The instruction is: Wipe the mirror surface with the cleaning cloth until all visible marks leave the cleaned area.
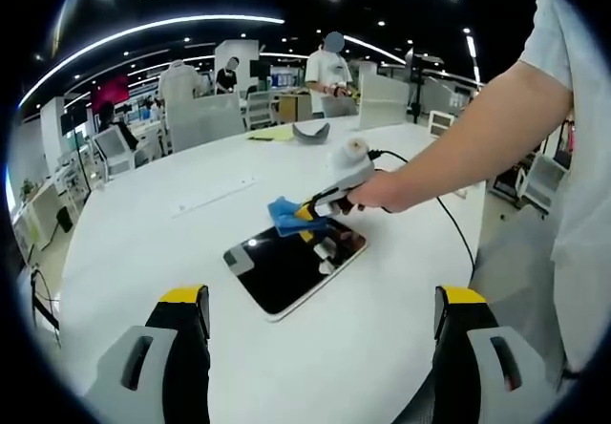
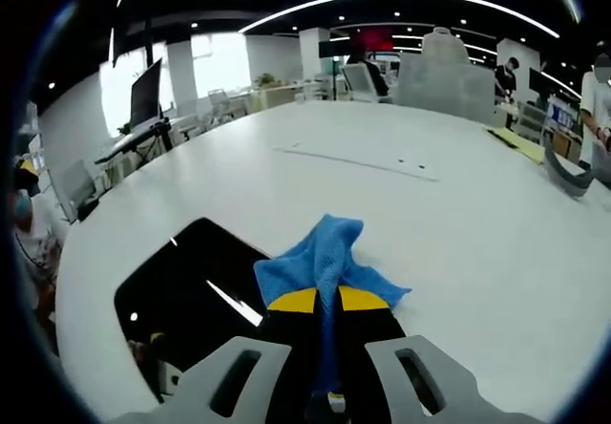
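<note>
Lying flat on the white table (image 1: 143,243), the mirror (image 1: 286,266) is a dark rectangular slab just ahead of and below the right gripper (image 2: 326,300), and well ahead of the left gripper (image 1: 320,300), between its 2 jaws as that view frames it. Its glass reflects ceiling lights and the gripper above it; I cannot make out any marks on it at this size. The blue cleaning cloth (image 2: 325,262) is pinched between the right gripper's 2 yellow-tipped jaws, which are closed narrow on a fold of it so that the loose part fans out in front of the tips, over the mirror's far edge where glass meets table. Held that way, the cloth is what meets the glass, not the hard jaws, which looks like the reason for the low, forward-leaning grip. A person's hand (image 1: 377,193) and bare arm carry that gripper in from the right of the left gripper view, with a cable trailing behind. The left gripper hangs back with its jaws spread wide and holding nothing, probably kept clear so the mirror and cloth stay in sight. Beyond lie a grey curved object (image 1: 310,133), yellow sheets and an open office with people.
</note>
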A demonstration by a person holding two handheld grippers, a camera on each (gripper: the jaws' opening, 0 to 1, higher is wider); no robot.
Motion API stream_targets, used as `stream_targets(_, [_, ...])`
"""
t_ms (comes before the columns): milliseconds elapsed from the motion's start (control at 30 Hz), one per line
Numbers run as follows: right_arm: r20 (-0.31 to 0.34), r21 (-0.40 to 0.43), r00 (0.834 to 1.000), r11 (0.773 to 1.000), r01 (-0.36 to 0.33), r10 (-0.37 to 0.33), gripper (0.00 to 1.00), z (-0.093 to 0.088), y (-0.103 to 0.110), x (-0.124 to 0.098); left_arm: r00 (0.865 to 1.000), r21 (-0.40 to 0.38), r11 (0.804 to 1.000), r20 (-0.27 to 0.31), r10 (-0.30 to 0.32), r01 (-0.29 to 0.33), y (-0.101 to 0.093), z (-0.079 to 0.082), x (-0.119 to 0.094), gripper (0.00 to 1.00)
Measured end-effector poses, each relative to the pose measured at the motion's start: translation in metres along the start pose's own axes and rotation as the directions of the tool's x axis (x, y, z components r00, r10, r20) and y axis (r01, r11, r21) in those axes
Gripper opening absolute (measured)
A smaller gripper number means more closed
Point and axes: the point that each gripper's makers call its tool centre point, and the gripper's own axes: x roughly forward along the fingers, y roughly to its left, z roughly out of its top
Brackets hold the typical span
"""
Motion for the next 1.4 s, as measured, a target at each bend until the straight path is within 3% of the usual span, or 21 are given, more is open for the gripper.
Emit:
stream_targets(467, [0.012,0.023,1.000,1.000,0.018,-0.019,0.02,0.000,0.001,0.001,1.000,-0.003,1.000,-0.009,0.000,0.000,-0.001,-0.006,-0.002,0.99])
stream_targets(1400, [0.018,-0.002,1.000,1.000,-0.023,0.023,0.02,0.001,0.016,0.006,1.000,-0.002,1.000,-0.002,0.007,-0.007,-0.002,-0.003,-0.003,0.99])
